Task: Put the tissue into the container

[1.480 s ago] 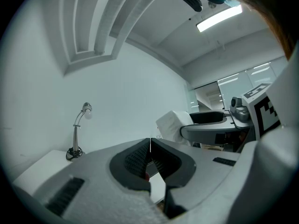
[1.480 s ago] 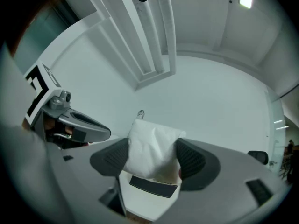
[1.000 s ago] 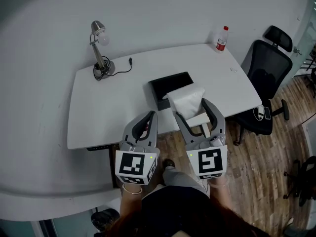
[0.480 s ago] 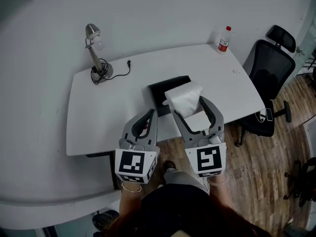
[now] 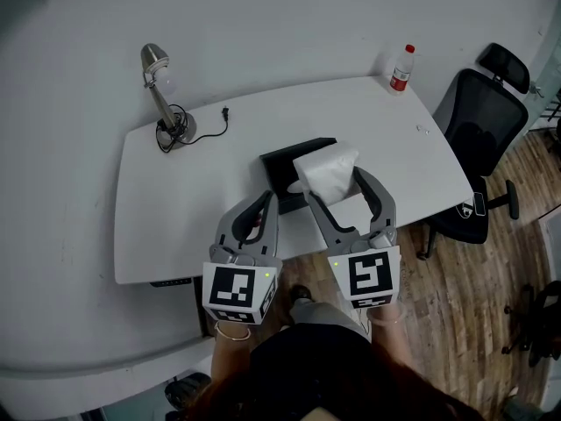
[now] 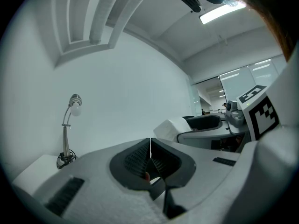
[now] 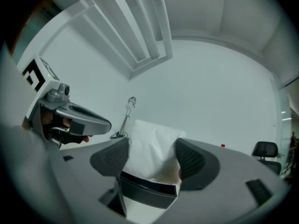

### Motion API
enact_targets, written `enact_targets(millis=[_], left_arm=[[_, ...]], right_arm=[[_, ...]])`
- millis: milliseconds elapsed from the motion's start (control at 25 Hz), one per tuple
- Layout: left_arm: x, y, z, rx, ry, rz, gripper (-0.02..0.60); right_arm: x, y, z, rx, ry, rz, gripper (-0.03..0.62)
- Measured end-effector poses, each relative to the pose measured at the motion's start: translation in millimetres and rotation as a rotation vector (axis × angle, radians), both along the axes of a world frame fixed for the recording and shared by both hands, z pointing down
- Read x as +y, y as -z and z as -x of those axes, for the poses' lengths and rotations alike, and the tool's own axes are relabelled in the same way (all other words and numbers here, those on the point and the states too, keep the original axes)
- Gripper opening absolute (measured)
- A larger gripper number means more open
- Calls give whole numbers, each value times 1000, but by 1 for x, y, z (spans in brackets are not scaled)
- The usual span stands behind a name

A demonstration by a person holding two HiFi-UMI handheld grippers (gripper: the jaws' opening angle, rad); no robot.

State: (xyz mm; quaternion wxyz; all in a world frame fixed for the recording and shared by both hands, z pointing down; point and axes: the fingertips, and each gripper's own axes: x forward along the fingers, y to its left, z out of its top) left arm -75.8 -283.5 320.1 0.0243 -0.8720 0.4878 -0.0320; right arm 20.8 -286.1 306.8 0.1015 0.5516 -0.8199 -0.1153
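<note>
Container: in the head view we see only the far left part of the black container; the tissue pack and the right gripper cover the rest.
Tissue pack: its lower end is hidden between that gripper's jaws.
Table: in the left gripper view, the left gripper blocks nearly all of the table.
Bottle: the label on the bottle is too small for us to read.
Speck: a small thing near the table's right end, too small to tell.
Chair: we cannot name the small objects at the seat edge of the chair.
</note>
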Motion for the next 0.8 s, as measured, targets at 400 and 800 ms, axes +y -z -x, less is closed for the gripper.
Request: enact_targets(millis=[400,800], left_arm=[[-25,-8,0,3,11,19,28],[-46,-19,4,5,27,49,28]], right_arm=[[-29,-17,0,6,8,48,334],[-54,-39,5,20,23,113,334]])
